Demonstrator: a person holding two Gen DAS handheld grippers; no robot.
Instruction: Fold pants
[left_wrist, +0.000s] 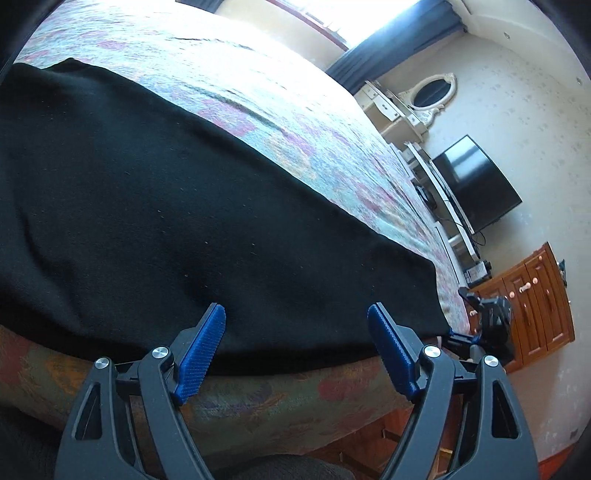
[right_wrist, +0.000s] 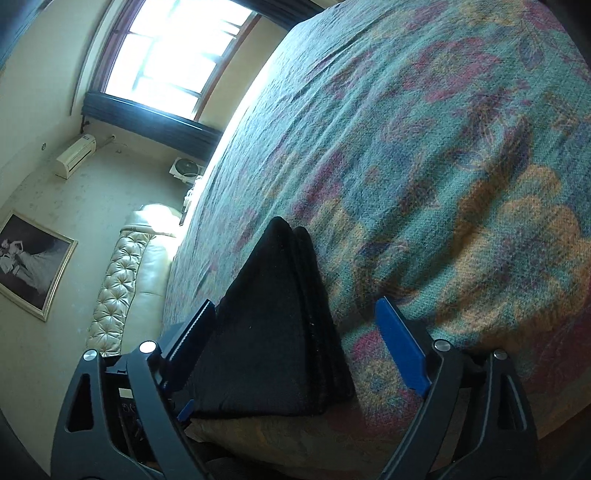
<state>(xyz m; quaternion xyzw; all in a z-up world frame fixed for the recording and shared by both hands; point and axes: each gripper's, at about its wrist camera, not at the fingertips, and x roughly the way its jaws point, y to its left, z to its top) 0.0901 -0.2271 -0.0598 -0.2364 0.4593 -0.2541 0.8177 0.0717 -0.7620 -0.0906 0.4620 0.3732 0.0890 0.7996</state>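
Note:
The black pants (left_wrist: 177, 206) lie folded flat on the floral bedspread (left_wrist: 295, 122), their near edge along the bed's front edge. My left gripper (left_wrist: 295, 308) hovers open at that edge, and its blue pads (left_wrist: 201, 354) touch no cloth. In the right wrist view, a layered corner of the pants (right_wrist: 273, 325) points away between the jaws of my right gripper (right_wrist: 294, 304). That gripper is open. The cloth lies close beside the left finger (right_wrist: 188, 339) and well apart from the right one, and neither pad presses on it.
The bedspread (right_wrist: 424, 147) spreads wide to the right of the pants. A TV (left_wrist: 476, 184), a wooden cabinet (left_wrist: 535, 306) and a white dresser with a mirror (left_wrist: 432, 92) stand along the wall. A tufted cream headboard (right_wrist: 118, 280) and a window (right_wrist: 177, 51) show beyond the bed.

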